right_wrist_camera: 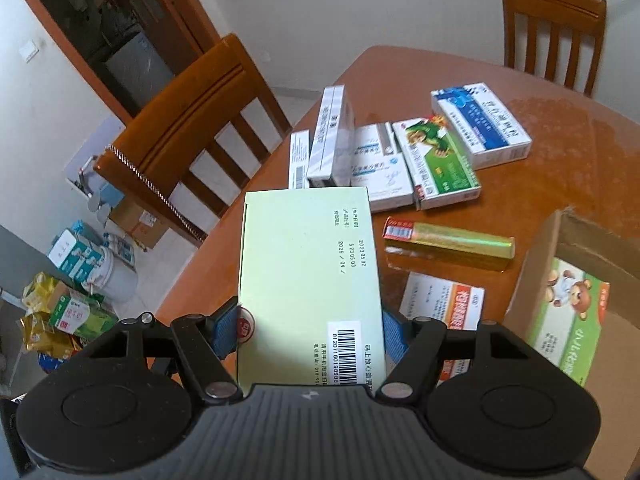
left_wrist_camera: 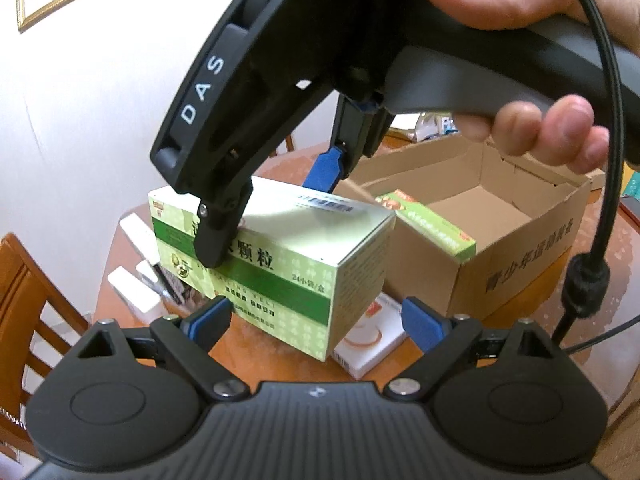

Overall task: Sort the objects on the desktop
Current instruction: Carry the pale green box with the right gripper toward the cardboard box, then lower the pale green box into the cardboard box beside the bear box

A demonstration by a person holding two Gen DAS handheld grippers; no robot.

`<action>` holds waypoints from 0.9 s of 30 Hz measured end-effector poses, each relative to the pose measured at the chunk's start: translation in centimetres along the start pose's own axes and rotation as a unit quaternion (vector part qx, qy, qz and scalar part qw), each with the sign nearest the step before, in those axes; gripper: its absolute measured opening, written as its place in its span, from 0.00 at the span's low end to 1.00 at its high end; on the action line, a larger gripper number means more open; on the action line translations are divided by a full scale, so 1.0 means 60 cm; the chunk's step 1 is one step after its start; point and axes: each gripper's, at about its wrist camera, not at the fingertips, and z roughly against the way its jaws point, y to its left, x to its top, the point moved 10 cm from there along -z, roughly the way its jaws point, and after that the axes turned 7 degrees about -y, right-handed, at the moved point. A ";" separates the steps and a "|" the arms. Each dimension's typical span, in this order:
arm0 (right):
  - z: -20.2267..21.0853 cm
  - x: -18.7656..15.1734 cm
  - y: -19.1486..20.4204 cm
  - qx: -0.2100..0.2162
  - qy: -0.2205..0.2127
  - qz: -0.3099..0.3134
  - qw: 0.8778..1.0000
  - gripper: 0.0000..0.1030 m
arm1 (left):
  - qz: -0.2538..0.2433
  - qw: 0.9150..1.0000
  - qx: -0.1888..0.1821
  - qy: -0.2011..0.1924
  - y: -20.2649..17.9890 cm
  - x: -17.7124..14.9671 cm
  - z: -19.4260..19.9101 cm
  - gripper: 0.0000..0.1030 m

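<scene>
The right gripper (right_wrist_camera: 310, 334) pinches the pale green medicine box (right_wrist_camera: 308, 280), lifted above the table (right_wrist_camera: 560, 168) beside the cardboard box (left_wrist_camera: 520, 248). The left gripper (left_wrist_camera: 316, 322) hangs spread near it.

You have one large green medicine box (right_wrist_camera: 310, 280) held up above the desk (right_wrist_camera: 560, 168), with seven smaller medicine boxes lying on the desk beyond it. One open cardboard box (left_wrist_camera: 516, 256) sits right of the green box, holding one bear-printed carton (right_wrist_camera: 568, 316). Two wooden chairs (right_wrist_camera: 192, 120) stand around the desk.
</scene>
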 end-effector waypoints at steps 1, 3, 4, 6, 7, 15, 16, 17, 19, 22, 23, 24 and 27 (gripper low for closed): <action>0.005 0.003 -0.003 -0.001 -0.004 -0.001 1.000 0.72 | -0.002 1.000 0.000 -0.002 -0.001 0.005 0.000 0.89; 0.014 0.006 -0.008 -0.002 -0.010 -0.003 1.000 0.72 | -0.005 1.000 -0.001 -0.008 0.000 0.016 -0.006 0.90; 0.019 0.008 -0.011 -0.002 -0.013 -0.005 1.000 0.72 | -0.006 1.000 -0.003 -0.010 -0.004 0.022 -0.017 0.90; 0.028 0.011 -0.018 -0.005 -0.018 -0.006 1.000 0.72 | -0.007 1.000 -0.006 -0.014 -0.010 0.031 -0.028 0.90; 0.033 0.012 -0.022 -0.006 -0.021 -0.008 1.000 0.72 | -0.009 1.000 -0.008 -0.017 -0.012 0.035 -0.029 0.90; 0.084 0.020 -0.060 -0.018 -0.049 -0.023 0.998 0.72 | -0.034 0.998 -0.033 -0.044 -0.050 0.077 -0.041 0.90; 0.091 0.021 -0.066 -0.021 -0.053 -0.025 0.998 0.72 | -0.037 0.998 -0.037 -0.046 -0.056 0.081 -0.044 0.90; 0.099 0.022 -0.072 -0.022 -0.058 -0.028 0.998 0.72 | -0.041 0.997 -0.041 -0.049 -0.063 0.086 -0.046 0.90; 0.116 0.023 -0.085 -0.029 -0.066 -0.032 0.997 0.72 | -0.047 0.996 -0.050 -0.055 -0.075 0.095 -0.051 0.90; 0.139 0.023 -0.109 -0.039 -0.077 -0.043 0.995 0.72 | -0.057 0.994 -0.063 -0.063 -0.095 0.109 -0.059 0.90; 0.146 0.022 -0.118 -0.043 -0.080 -0.048 0.995 0.72 | -0.061 0.994 -0.067 -0.066 -0.101 0.114 -0.061 0.90; 0.153 0.021 -0.127 -0.047 -0.083 -0.053 0.994 0.72 | -0.064 0.993 -0.071 -0.068 -0.108 0.119 -0.064 0.90; 0.174 0.015 -0.156 -0.056 -0.090 -0.070 0.992 0.72 | -0.074 0.991 -0.084 -0.077 -0.127 0.132 -0.071 0.90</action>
